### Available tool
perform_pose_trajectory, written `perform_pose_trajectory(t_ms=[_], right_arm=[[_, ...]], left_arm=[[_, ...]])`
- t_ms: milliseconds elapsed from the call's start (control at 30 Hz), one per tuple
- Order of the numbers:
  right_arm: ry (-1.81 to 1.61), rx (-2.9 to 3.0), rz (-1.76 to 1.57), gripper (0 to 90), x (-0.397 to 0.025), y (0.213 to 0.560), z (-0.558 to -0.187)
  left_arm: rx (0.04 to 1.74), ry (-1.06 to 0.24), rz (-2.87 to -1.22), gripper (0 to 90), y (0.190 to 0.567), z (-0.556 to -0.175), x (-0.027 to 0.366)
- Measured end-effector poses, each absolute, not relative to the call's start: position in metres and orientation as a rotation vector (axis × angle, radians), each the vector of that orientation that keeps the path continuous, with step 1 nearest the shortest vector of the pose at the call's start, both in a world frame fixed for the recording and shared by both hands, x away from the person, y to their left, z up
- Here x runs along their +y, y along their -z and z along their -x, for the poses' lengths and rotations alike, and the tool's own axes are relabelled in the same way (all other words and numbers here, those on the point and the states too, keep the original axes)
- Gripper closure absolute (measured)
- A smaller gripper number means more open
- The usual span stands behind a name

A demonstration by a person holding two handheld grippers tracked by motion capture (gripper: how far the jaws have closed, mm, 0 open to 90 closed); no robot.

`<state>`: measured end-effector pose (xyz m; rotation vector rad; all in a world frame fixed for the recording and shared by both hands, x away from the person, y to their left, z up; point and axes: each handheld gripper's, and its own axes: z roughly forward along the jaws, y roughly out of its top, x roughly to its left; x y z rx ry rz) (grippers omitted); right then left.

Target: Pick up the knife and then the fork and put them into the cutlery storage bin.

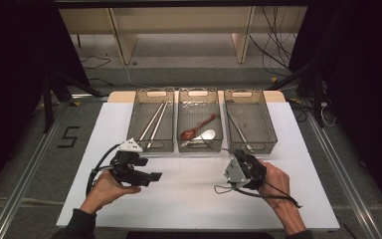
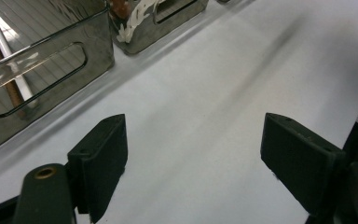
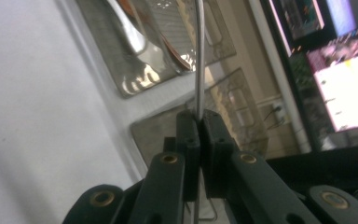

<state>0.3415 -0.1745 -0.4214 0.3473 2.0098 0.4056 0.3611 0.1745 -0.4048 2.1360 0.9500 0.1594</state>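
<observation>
Your desk carries three bins; take the middle bin as landmark. Your right gripper, just right of its near end, is clamped on a thin rod pointing lengthwise toward it. So thin, it may pivot and slip. Your left gripper hangs wide apart, well left.

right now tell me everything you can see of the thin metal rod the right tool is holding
The metal rod is thin, straight and silvery, with a shiny, steel-like look. The right tool has its jaws shut on it partway along, so a long part sticks out ahead of the jaws and a shorter bit runs back between them. In the right gripper view it points toward the clear plastic bins. In the high view a thin wire shows by the tool, near the middle bin. Whether its tip touches anything, I cannot tell.
</observation>
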Motion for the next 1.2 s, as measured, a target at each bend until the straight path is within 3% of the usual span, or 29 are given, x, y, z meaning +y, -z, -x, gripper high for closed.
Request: perform_pose_trajectory(t_ms=[533, 1200], right_arm=[[-0.927, 2.116, -1.006, 87.5, -0.222, 0.373, -0.400], [-0.957, 2.095, -1.353, 87.4, -0.241, 0.381, -0.467]], left_arm=[[0.971, -0.246, -2.054, 20.6, 0.433, -0.358, 0.187], [0.949, -0.292, -1.975, 20.4, 0.445, -0.344, 0.186]])
